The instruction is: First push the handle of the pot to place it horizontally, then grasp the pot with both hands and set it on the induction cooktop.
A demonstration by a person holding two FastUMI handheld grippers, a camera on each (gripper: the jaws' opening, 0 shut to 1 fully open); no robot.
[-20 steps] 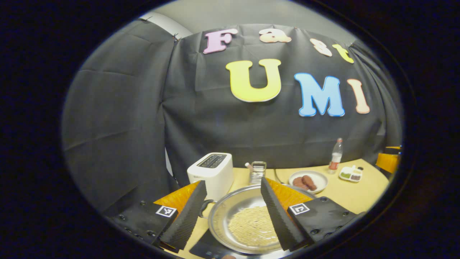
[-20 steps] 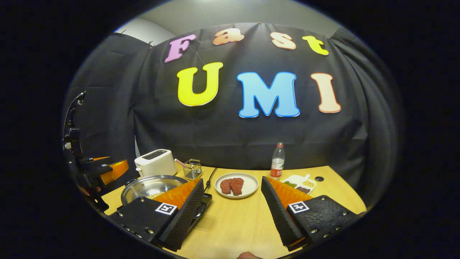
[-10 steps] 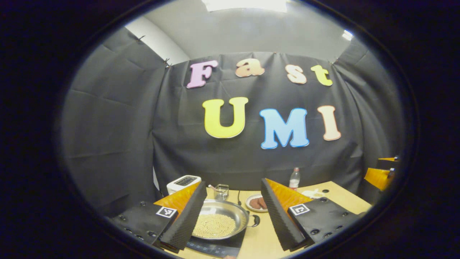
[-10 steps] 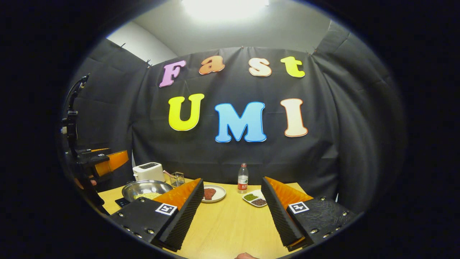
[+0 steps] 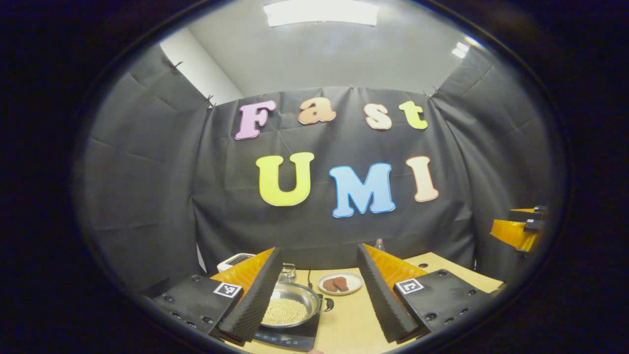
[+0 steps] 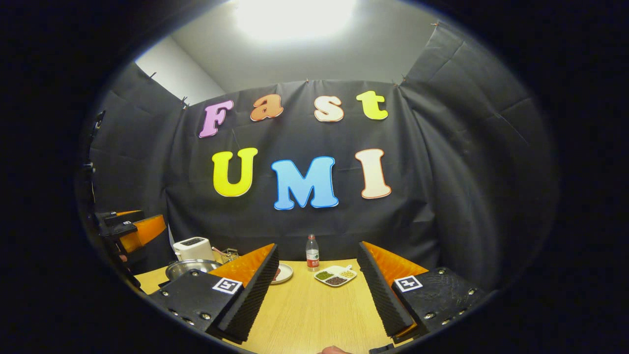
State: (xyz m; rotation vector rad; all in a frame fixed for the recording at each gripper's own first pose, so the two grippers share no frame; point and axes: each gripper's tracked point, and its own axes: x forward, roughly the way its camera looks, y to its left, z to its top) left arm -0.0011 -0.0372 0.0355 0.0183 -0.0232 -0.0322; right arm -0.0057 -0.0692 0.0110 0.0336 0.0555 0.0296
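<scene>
In the left gripper view, the left gripper [image 5: 319, 295] hangs above the near edge of the table [image 5: 354, 319] with its fingers [image 5: 253, 300] spread wide and nothing between them. The pot [image 5: 290, 307], a shallow steel pan holding pale beans, sits on the black cooktop [image 5: 290, 339]; both lie low between the fingers, toward the left one, whose pad hides the pot's left rim. A black handle [image 5: 327, 304] sticks out on the pot's right side. Behind the pot stands a small wire basket [image 5: 289, 271], and left of that the top of a white toaster [image 5: 236, 259] shows over the left finger. Right of the pot and a little farther back lies a white plate [image 5: 340, 283] with two pieces of meat. The right gripper [image 5: 516, 231] shows far to the pot's right, orange and black, raised well above the table

In the right gripper view, the right gripper [image 6: 317, 295] is likewise held over bare table [image 6: 314, 314], fingers [image 6: 381, 290] wide apart and holding nothing. The pot [image 6: 189, 268] lies well to the left, partly hidden by the left finger. The toaster [image 6: 192, 248] stands just behind the pot, with the basket [image 6: 227, 255] beside it. To the pot's right come the plate [image 6: 284, 273], a bottle [image 6: 311, 253] and a divided dish [image 6: 335, 276] of grains. The left gripper [image 6: 132, 231] is raised above and left of the pot; whether it is open cannot be told from here
</scene>
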